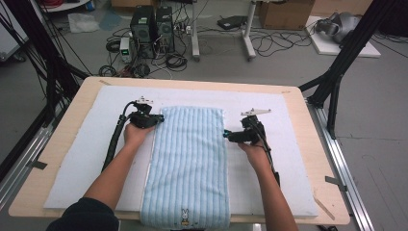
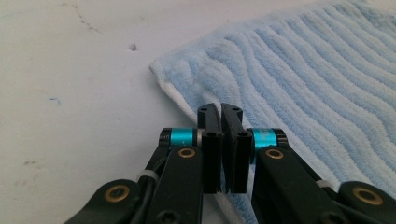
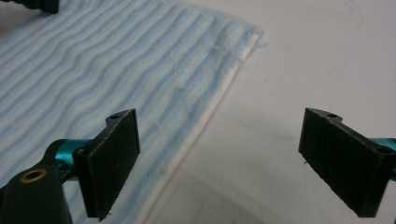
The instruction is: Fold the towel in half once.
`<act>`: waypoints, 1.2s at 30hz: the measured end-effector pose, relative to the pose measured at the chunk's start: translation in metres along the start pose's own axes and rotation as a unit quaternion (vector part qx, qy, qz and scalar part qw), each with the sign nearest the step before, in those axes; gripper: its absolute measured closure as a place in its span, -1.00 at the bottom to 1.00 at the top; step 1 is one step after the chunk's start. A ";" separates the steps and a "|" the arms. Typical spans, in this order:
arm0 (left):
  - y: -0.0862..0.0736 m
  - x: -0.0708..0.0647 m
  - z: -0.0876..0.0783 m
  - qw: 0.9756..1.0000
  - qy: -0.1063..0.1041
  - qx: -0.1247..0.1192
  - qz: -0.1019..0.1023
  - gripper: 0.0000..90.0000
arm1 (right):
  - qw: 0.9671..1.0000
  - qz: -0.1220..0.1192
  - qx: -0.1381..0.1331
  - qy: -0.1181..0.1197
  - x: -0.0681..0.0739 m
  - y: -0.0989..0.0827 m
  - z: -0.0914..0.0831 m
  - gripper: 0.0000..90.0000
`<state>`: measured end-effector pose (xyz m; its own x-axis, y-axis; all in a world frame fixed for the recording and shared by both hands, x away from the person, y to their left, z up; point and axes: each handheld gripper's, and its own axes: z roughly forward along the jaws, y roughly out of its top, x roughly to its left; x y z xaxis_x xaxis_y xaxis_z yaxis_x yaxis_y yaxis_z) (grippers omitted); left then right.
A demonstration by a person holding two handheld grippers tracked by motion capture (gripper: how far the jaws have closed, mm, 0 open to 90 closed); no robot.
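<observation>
On the white mat (image 1: 86,144) that covers the wooden table (image 1: 317,159) lies a light blue striped towel (image 1: 190,159), folded into a long strip; it runs from the far middle of the mat to the near edge, where its end with a small rabbit emblem (image 1: 184,216) hangs a little over the table.

At the far left corner of the towel the left gripper (image 1: 155,119) has its jaws pressed together. In the left gripper view the two black pads (image 2: 232,140) meet at the towel's left edge, just near of the corner, and I judge that they pinch the edge of the cloth, though the fabric between them is hard to see.

At the right long edge, the right gripper (image 1: 225,134) is beside the cloth with its jaws wide open. In the right gripper view one pad (image 3: 114,161) hangs over the stripes and the other over the bare mat, so the towel's hem passes between them, not yet touched.

The step in hand seems to be taking hold of the far end on both sides, for a fold or a lift. Next, the right gripper should go lower to the hem and close on it, at the same level as the left one, so the cloth rises evenly.
</observation>
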<state>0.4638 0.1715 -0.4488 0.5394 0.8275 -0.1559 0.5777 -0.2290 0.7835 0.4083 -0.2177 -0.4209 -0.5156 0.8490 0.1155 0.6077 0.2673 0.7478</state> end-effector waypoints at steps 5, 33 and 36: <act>0.002 0.000 -0.003 1.000 -0.007 -0.009 -0.007 0.92 | 1.000 0.012 0.016 -0.005 -0.006 0.013 0.030 -0.30; 0.018 0.007 -0.030 0.994 -0.051 -0.094 -0.038 0.93 | 1.000 -0.018 -0.017 -0.016 0.008 0.042 0.042 0.93; 0.016 0.006 -0.035 0.993 -0.057 -0.095 -0.034 0.93 | 1.000 -0.022 -0.014 -0.004 0.012 0.043 0.036 0.93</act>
<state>0.4552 0.1904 -0.4158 0.5752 0.7718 -0.2711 0.4952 -0.0648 0.8664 0.4500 -0.1801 -0.4106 -0.5367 0.8403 0.0763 0.5667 0.2920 0.7705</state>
